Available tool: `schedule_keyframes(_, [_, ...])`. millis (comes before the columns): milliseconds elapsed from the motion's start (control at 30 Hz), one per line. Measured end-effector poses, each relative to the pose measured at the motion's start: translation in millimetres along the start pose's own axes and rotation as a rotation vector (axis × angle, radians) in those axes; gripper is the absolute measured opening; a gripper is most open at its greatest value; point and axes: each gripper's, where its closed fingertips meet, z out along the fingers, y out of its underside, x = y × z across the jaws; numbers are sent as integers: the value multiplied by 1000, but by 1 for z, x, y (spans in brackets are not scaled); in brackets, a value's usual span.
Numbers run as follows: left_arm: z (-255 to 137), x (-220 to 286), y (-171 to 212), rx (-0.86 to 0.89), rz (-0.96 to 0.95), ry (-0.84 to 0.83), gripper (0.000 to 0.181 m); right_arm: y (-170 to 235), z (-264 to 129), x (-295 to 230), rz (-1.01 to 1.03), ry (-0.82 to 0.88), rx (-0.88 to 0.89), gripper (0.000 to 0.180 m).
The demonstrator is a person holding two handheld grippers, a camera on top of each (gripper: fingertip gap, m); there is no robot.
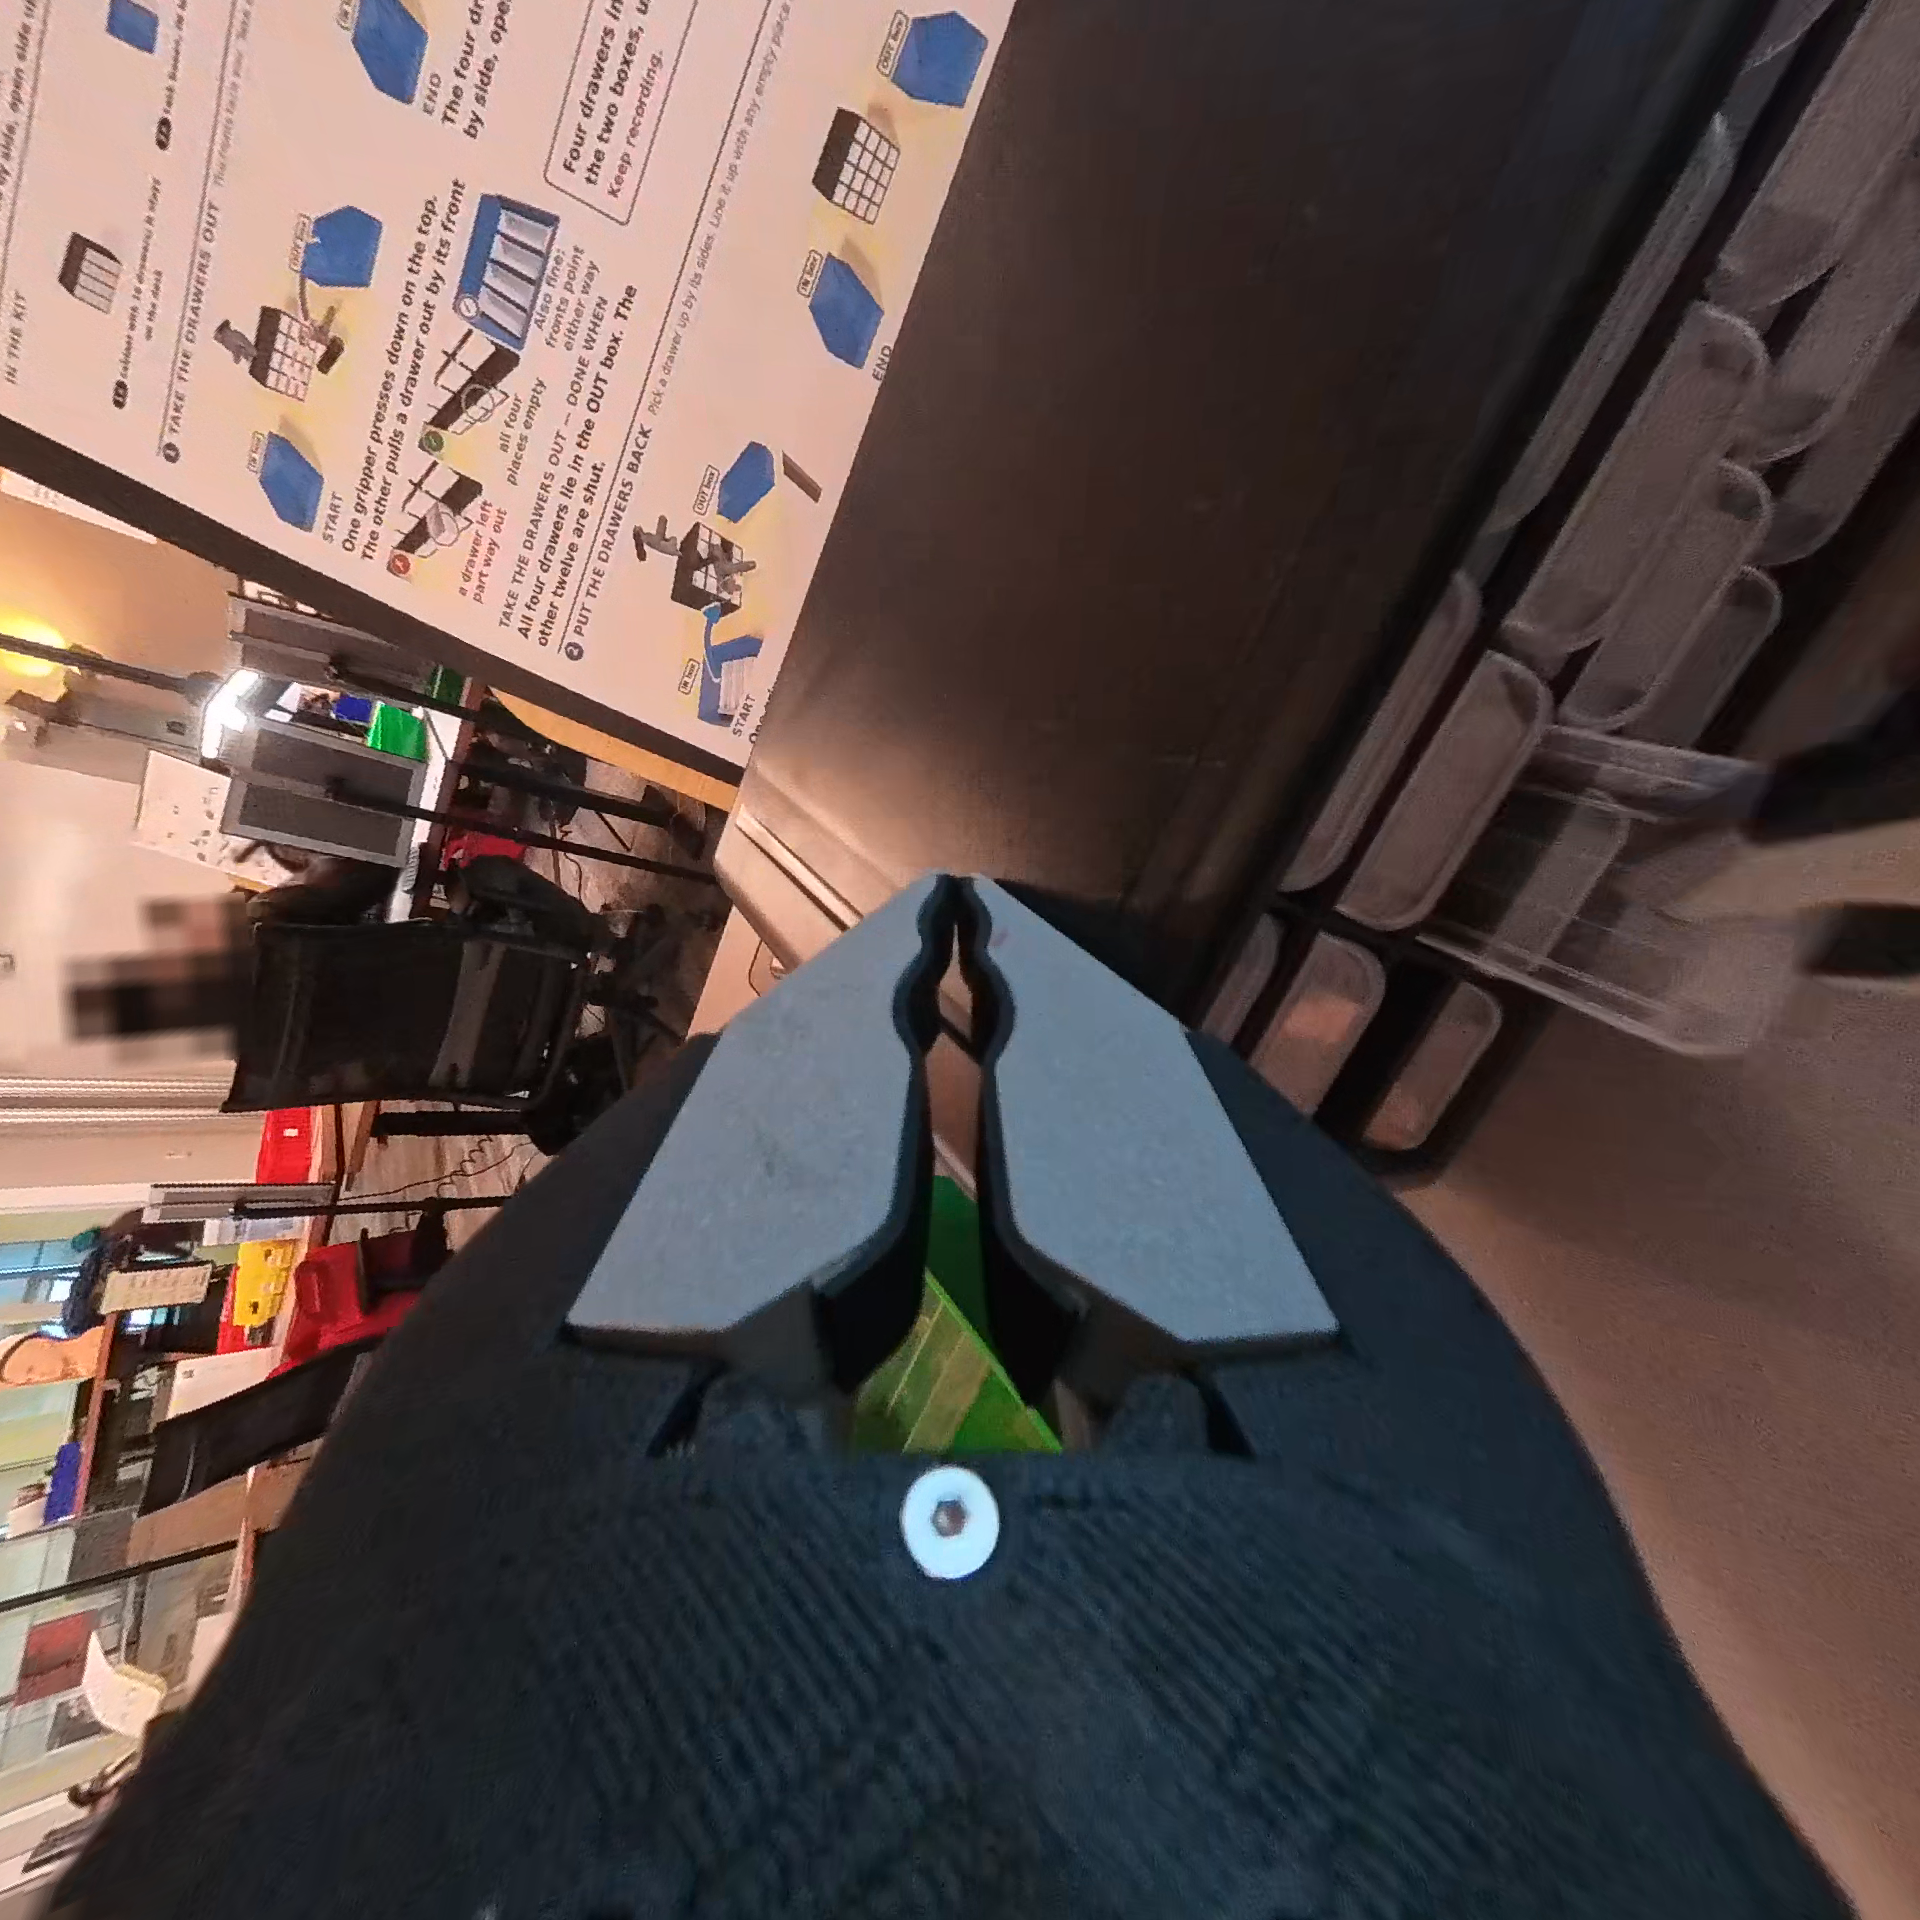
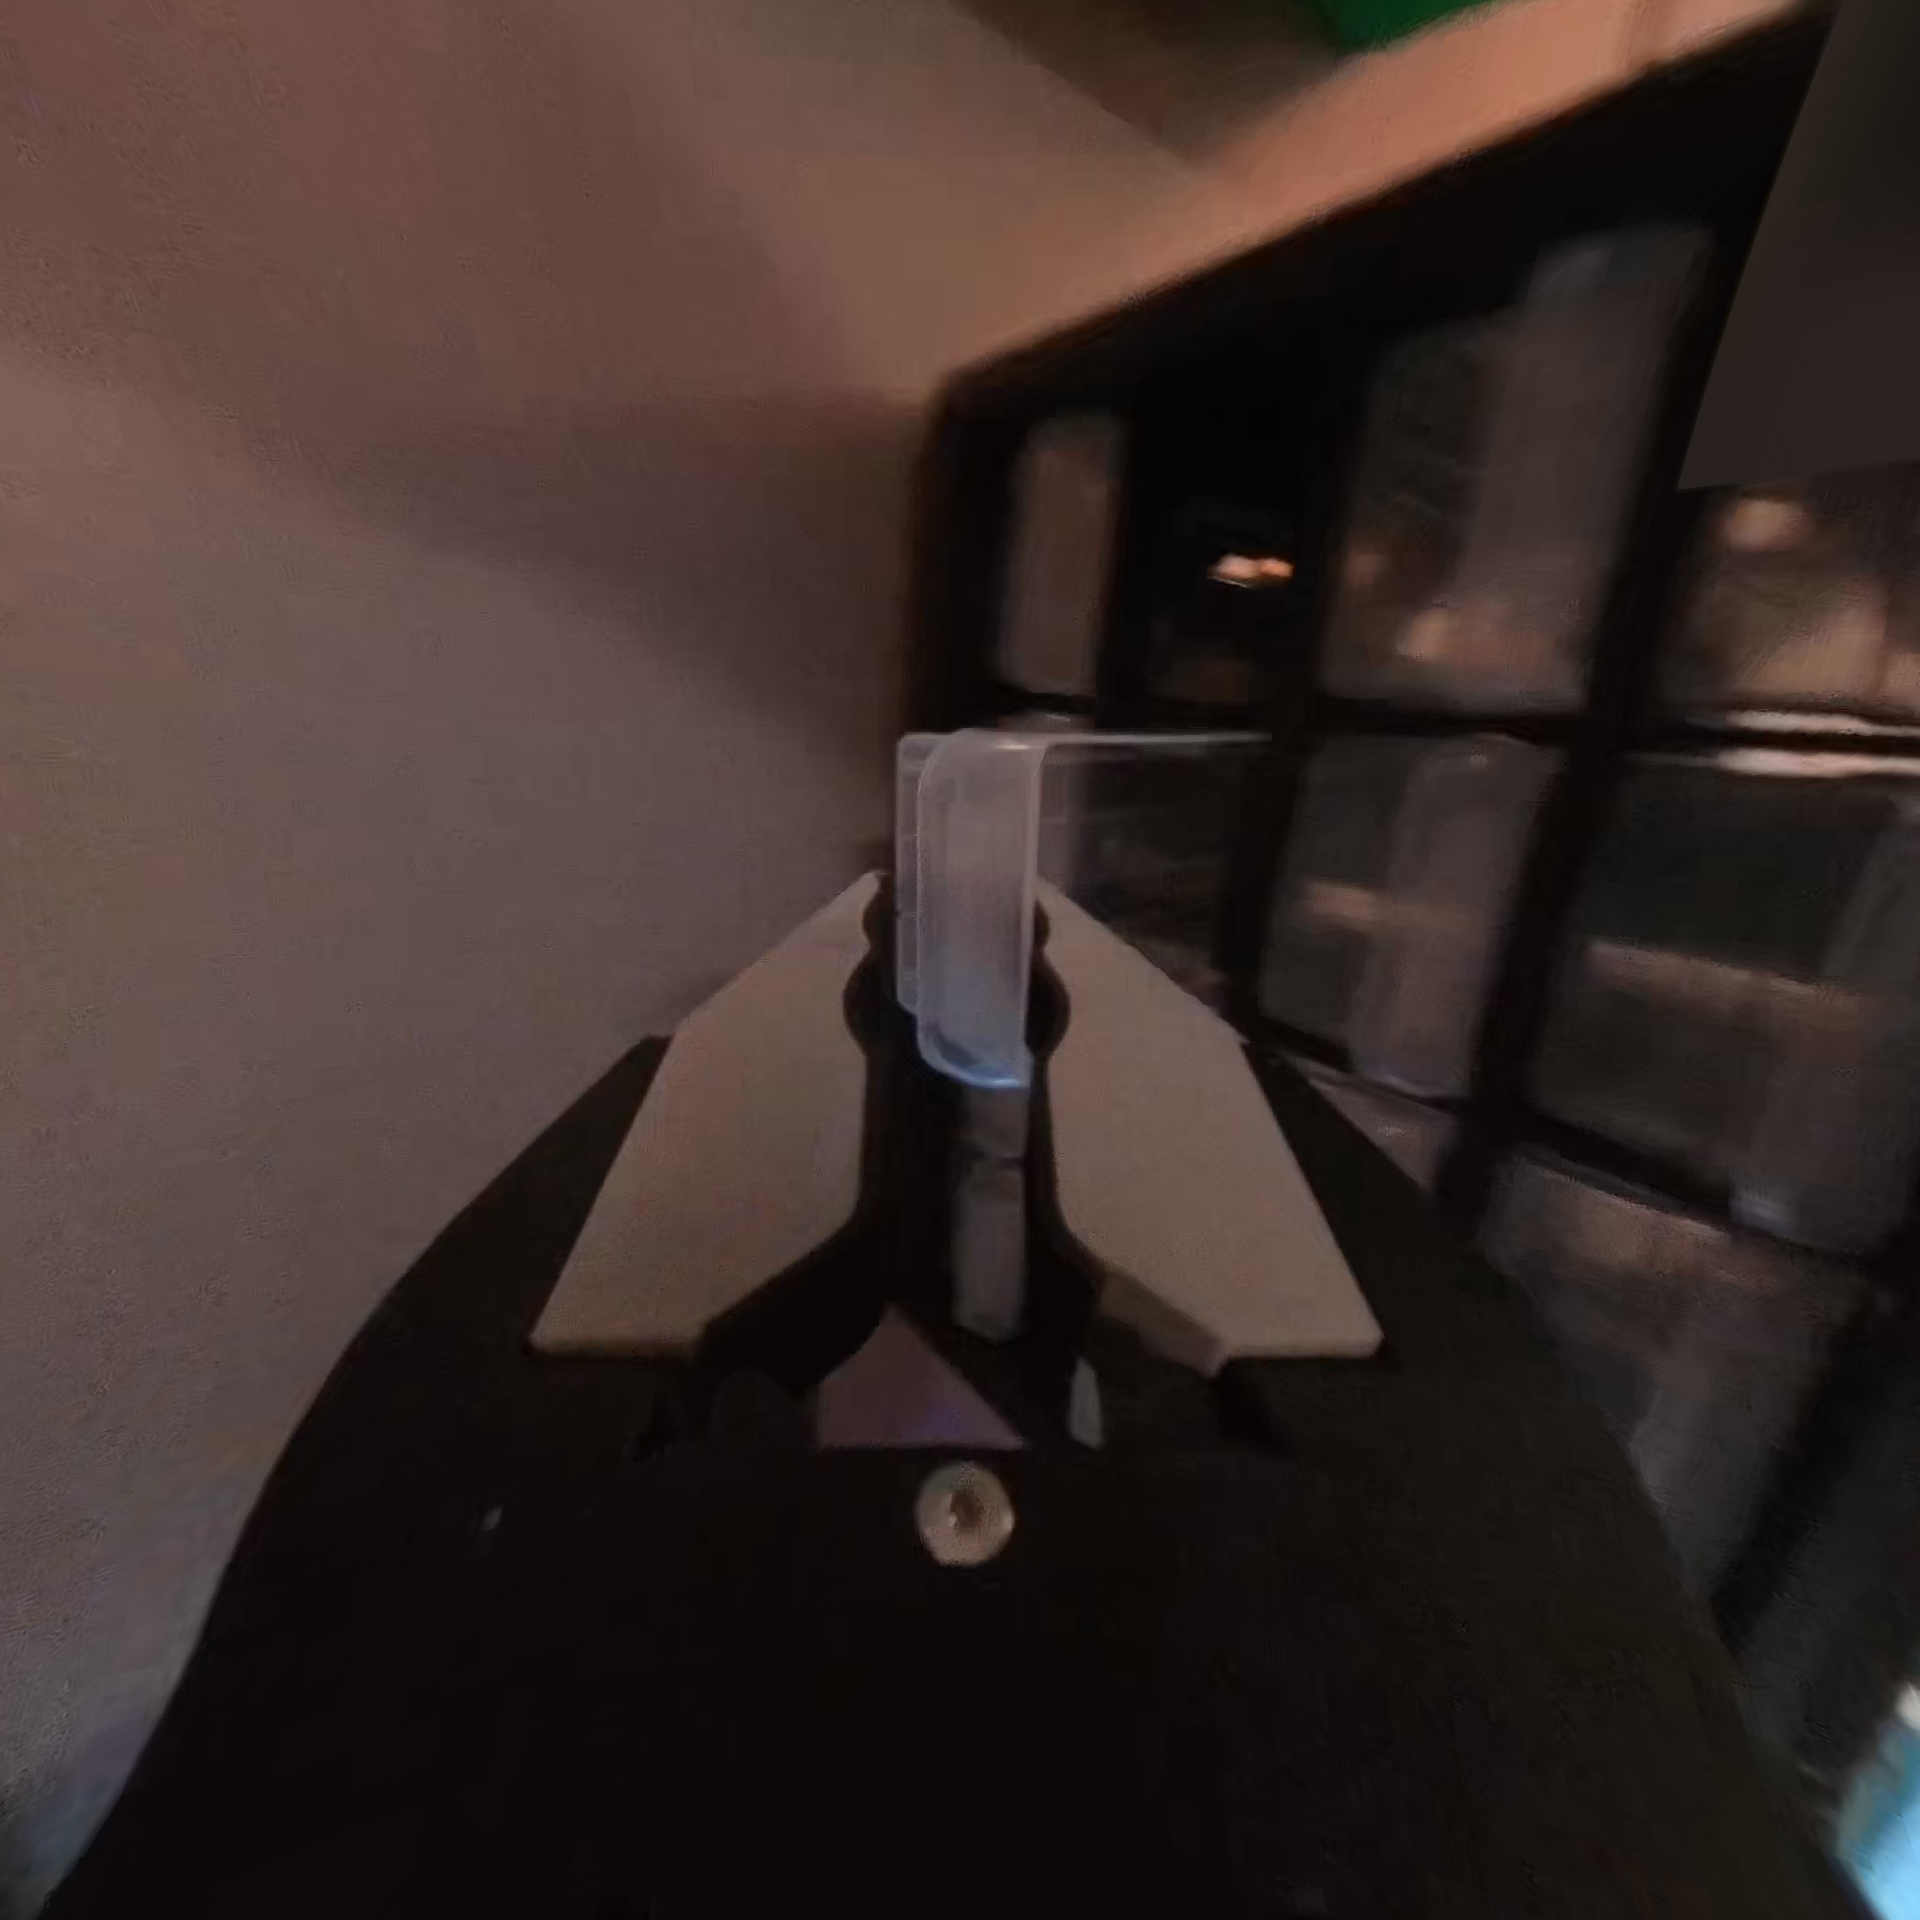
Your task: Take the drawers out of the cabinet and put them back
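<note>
A black cabinet [image 1: 1195, 436] with a grid of clear plastic drawers [image 1: 1455, 769] stands on the tan table. My left gripper [image 1: 954, 894] is shut and empty, its tips against the cabinet's top near an edge. My right gripper [image 2: 961, 935] is shut on the front handle of one clear drawer [image 2: 1101, 821], which sticks partly out of the cabinet [image 2: 1600, 665]. The same drawer shows in the left wrist view [image 1: 1621, 894], pulled out to the right with dark parts of the right gripper at the frame edge. One slot [image 2: 1216, 561] above it looks dark and empty.
A printed instruction sheet [image 1: 468, 260] lies on the table beyond the cabinet. A green bin [image 1: 956, 1351] shows below my left fingers. The room behind holds chairs, shelves and coloured boxes. Bare tan table [image 2: 416, 623] lies left of the cabinet in the right wrist view.
</note>
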Motion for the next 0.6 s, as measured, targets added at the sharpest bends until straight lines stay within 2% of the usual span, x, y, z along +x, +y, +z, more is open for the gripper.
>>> schedule_keyframes(67, [0,0,0,5,-12,-7,0,9,12,12,28,95,-26,24])
schedule_keyframes(133, [0,0,0,8,-12,-21,0,11,12,12,76,94,8,39])
schedule_keyframes(267, [0,0,0,13,-34,-19,0,-14,-27,12,151,99,276,68])
schedule_keyframes(300, [0,0,0,13,-33,-20,0,-20,-39,10,163,90,351,70])
schedule_keyframes(367, [-1,0,0,11,-25,-25,0,-32,-63,-2,171,3,500,59])
schedule_keyframes(400, [-1,0,0,10,-20,-30,0,-39,-74,-12,163,-64,573,43])
schedule_keyframes(467, [-1,0,0,10,-30,-30,0,-51,-92,-34,130,-203,695,28])
schedule_keyframes(533, [-1,0,-1,9,-33,-32,0,-56,-102,-52,94,-318,755,12])
schedule_keyframes(600, [-1,0,0,7,-32,-34,0,-56,-96,-57,89,-357,746,7])
